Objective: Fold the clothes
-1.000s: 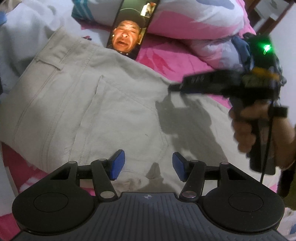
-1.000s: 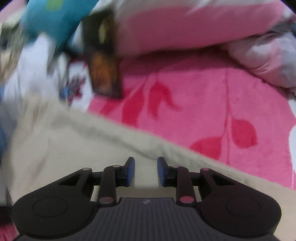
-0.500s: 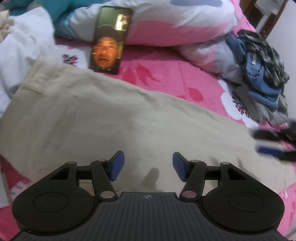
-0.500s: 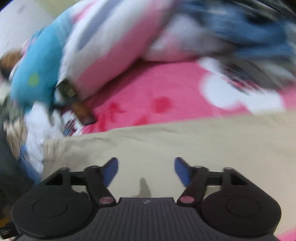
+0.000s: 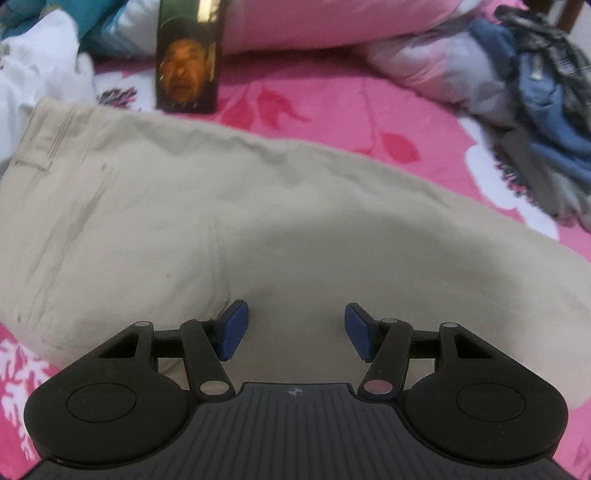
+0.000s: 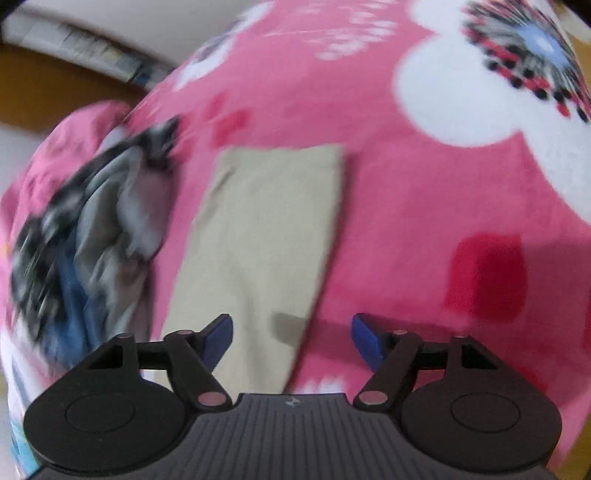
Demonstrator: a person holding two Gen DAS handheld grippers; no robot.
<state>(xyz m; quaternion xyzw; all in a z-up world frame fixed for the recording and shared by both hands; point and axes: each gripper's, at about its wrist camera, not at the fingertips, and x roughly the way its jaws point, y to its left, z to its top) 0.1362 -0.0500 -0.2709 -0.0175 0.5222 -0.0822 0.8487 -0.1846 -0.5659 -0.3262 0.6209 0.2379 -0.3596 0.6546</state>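
A pair of beige trousers (image 5: 229, 206) lies flat across a pink flowered bedspread (image 5: 332, 122), waistband at the left. My left gripper (image 5: 291, 328) is open and empty, low over the seat of the trousers. In the right wrist view, the trouser leg (image 6: 266, 229) runs away from me to its hem. My right gripper (image 6: 291, 339) is open and empty above the leg's right edge. That view is blurred.
A phone (image 5: 186, 62) with a face on its screen leans against pink and white pillows (image 5: 332, 22). A heap of blue and grey clothes (image 5: 546, 110) lies at the right, also in the right wrist view (image 6: 85, 236). White cloth (image 5: 40, 74) lies at the far left.
My right gripper opened and swung from the waist end round to the trouser leg. My left gripper stayed open and moved closer over the trousers, which now lie smoother.
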